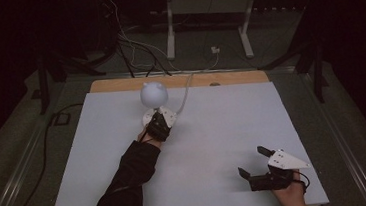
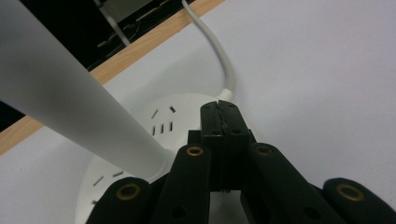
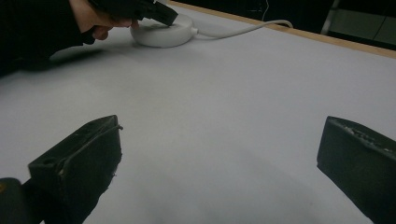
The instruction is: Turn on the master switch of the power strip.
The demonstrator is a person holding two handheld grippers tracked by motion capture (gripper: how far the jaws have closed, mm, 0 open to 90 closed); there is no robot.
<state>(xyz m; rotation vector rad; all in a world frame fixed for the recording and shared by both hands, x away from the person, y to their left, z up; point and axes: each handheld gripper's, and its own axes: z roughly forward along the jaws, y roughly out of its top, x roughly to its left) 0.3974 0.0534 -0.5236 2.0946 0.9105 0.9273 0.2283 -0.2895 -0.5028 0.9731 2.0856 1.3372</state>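
Both grippers were at the table: the left gripper (image 1: pixel 159 125) had its jaws pressed flat together with nothing between them, tips resting on the lamp's base, while the right gripper (image 1: pixel 257 166) lay near the front right corner, its jaws spread wide over bare surface and holding nothing.

From largest to smallest, the white table (image 1: pixel 223 129) took up most of the high view, a matte sheet with a strip of wooden edge (image 1: pixel 119 85) showing along its far side. On it, toward the far side and left of centre, stood the lamp (image 1: pixel 154 95), all white and unlit. Its head was a rounded, globe-like shade, smooth and pale, carried on a stem (image 2: pixel 60 98) that widened as it rose from the base and leaned across the left gripper view as a broad white cone. The base (image 2: pixel 144 126) was a low round disc with a rounded rim; its top carried several groups of short dark slots, like sockets. A white cable (image 2: pixel 219 60) left the base's far side through a short collar and curved away over the wooden edge. In the right gripper view the base (image 3: pixel 163 35) looked like a thick, smooth puck, with the left gripper's tip (image 3: pixel 161 13) lying over its top.
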